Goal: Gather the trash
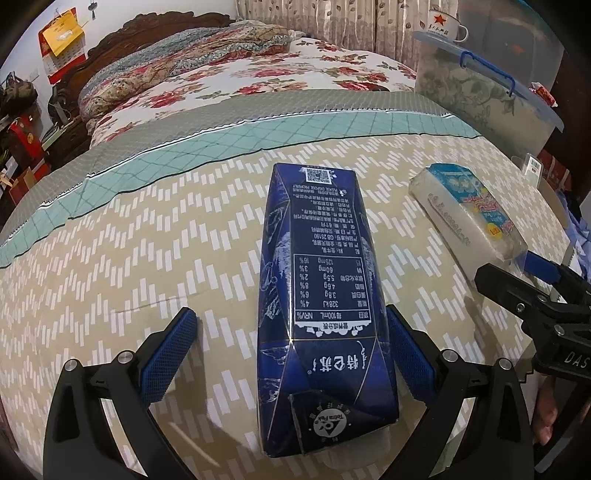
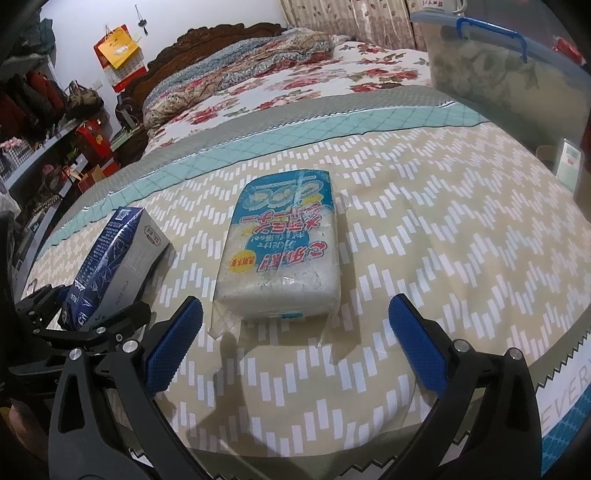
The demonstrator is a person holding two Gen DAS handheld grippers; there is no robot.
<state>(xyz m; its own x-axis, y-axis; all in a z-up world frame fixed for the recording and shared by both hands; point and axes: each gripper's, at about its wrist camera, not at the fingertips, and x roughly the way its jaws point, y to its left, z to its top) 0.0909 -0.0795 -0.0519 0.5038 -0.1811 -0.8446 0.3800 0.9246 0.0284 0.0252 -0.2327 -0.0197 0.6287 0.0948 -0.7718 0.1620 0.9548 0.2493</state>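
Note:
A dark blue milk carton point(image 1: 314, 295) lies on its side on the beige zigzag cover point(image 1: 129, 258). My left gripper point(image 1: 290, 314) stands open around the carton's near half. Its right pad point(image 1: 410, 354) is against the carton, while its left pad point(image 1: 170, 354) stands well clear. To the right lies a white wrapped packet with a blue label point(image 2: 284, 243). My right gripper point(image 2: 295, 301) is open, and the packet's near end sits just between its fingertips. The carton point(image 2: 110, 258) also shows at the left of the right wrist view, inside the left gripper point(image 2: 92, 321).
A clear storage box with a blue lid point(image 1: 491, 88) stands at the back right, with an enamel mug point(image 1: 443, 26) on top. A floral quilt point(image 1: 221, 70) and wooden headboard lie beyond. Shelves with bags point(image 2: 44, 110) fill the left. A small card stand point(image 2: 569, 166) sits far right.

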